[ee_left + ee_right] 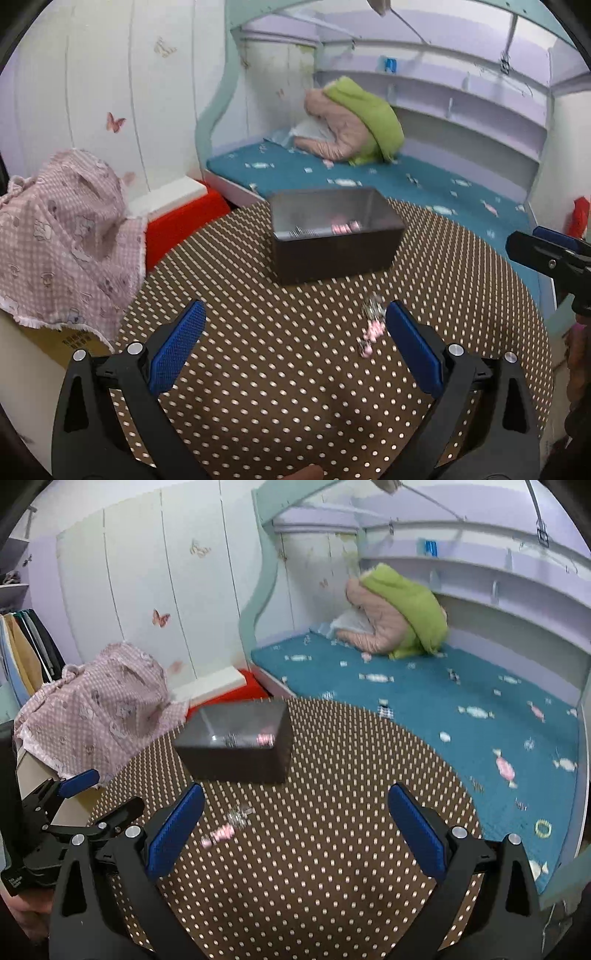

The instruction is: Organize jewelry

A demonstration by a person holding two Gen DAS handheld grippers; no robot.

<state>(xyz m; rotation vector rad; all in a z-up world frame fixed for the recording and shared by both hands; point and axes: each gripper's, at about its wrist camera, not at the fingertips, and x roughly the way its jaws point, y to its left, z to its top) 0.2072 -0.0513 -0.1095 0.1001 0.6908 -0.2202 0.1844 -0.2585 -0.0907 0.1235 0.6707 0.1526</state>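
The left tongs (295, 339) are open wide and hold nothing. Their blue pads (177, 347) float just above the counter (258, 387), which has a brown cloth with pale dots. A small pink and silver piece of jewelry (371, 325) lies on the cloth just beside the right-hand pad. It is too blurry to tell if the pad touches it.

The right tongs (295, 823) are open wide too, and they hold nothing. In their view the same piece of jewelry (225, 829) lies on the dotted cloth near the left-hand pad (173, 834), with a gap between them.

Farther back on the counter (332, 867) stands a dark box (332, 236) with an open top. Some pink and silver bits (345, 227) lie on its floor. The right wrist view shows the box (236, 747) too, with the same blurry bits inside.

A pink checked cloth (62, 240) hangs over something to the left of the counter. Behind the counter is a bed (424, 694) with a blue sheet, and a pile of green and pink covers (399, 627) sits on it.
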